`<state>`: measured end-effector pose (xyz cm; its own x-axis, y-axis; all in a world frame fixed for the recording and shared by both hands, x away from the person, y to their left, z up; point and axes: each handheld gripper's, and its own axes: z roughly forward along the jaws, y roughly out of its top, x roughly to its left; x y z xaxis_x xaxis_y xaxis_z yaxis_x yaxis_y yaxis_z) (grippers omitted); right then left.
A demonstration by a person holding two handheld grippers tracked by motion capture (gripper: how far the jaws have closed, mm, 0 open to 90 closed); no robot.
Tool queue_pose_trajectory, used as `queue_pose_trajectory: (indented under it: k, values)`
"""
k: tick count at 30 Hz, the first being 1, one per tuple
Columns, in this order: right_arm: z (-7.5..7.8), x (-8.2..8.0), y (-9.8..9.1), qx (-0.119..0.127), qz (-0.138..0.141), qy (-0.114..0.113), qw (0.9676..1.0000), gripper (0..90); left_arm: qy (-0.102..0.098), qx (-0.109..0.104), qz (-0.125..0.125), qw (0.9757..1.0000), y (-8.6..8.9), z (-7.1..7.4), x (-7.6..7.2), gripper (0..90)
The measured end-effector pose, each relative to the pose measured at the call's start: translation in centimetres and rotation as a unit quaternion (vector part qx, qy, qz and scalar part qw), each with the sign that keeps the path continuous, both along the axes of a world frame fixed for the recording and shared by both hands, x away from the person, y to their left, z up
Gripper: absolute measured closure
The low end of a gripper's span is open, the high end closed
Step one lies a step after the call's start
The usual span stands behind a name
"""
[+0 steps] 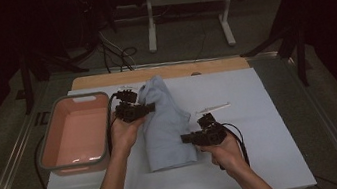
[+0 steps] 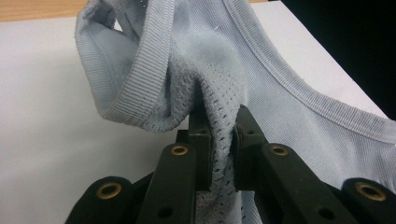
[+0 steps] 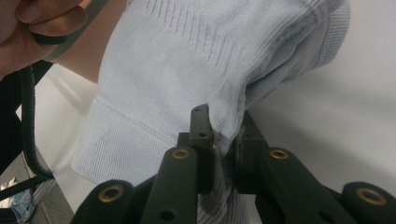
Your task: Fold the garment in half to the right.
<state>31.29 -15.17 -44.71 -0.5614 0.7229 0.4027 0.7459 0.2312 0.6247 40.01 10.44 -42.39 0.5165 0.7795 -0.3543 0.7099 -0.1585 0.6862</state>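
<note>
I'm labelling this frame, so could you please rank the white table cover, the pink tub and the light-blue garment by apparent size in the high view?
1. white table cover
2. pink tub
3. light-blue garment, folded and partly lifted, so only slightly smaller than the tub.

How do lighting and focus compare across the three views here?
High view: dim, dark surroundings, garment and pink basin still legible. Left gripper view: bright, knit sharp near the left gripper. Right gripper view: evenly lit, right gripper bases soft.
</note>
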Motion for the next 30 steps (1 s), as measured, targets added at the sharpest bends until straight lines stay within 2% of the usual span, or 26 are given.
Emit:
queue_pose_trajectory:
  k: [30]
  values:
    - [1.2, 0.9, 2.5, 0.010, 0.016, -0.012, 0.9997, 81.7, -0.003, -0.007, 0.020, 0.9998, 2.3, 1.0, 0.4, 82.0]
